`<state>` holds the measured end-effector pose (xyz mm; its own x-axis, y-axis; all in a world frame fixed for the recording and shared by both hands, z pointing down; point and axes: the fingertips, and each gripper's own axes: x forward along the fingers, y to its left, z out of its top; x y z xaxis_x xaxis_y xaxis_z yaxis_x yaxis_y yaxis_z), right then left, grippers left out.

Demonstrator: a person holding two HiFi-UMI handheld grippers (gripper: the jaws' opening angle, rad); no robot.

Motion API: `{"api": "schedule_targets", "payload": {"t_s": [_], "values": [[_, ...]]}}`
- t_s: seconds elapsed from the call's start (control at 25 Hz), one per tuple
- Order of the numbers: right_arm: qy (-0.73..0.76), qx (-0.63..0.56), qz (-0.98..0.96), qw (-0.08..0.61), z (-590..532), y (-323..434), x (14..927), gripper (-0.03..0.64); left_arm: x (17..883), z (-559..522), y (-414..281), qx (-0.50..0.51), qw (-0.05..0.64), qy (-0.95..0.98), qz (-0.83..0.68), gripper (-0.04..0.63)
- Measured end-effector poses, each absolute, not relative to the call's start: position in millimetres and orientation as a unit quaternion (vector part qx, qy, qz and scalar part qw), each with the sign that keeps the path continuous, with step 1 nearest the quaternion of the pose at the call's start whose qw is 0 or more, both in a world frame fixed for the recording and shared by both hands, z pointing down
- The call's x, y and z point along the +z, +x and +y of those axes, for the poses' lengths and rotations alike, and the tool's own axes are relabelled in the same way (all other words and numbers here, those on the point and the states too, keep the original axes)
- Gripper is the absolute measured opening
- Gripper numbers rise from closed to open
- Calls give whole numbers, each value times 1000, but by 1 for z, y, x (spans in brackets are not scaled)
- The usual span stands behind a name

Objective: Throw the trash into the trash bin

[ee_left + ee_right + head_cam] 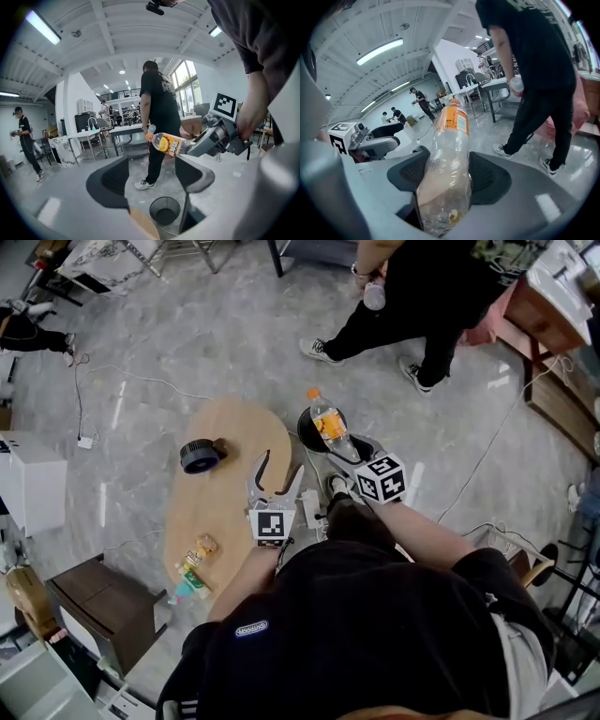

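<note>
My right gripper is closed on the base end of the bottle, tilted downward, holding it over the trash bin. My left gripper sits just left of the bin, jaws apart with nothing between them, pointing slightly downward. My right forearm and left forearm both reach toward the bin.

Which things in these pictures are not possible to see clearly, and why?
- Head view: trash bin mostly hidden behind the bottle and right gripper.
- Left gripper view: the trash bin's inside is too dark to show contents.
- Head view: packets on the table are too small to identify.
</note>
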<state>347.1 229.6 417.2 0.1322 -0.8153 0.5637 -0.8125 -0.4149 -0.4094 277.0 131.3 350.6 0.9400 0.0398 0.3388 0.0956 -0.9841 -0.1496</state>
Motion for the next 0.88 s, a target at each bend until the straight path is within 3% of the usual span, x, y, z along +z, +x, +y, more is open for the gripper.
{"api": "schedule_targets", "payload": {"t_s": [0.48,0.88], "values": [[-718,-451,529,-25,250,402,500,304,410,138,341,-220,57,-973,-24,322],[-703,-507,496,-51,252,389,573,304,457,125,327,-235,42,-971,-28,322]]}}
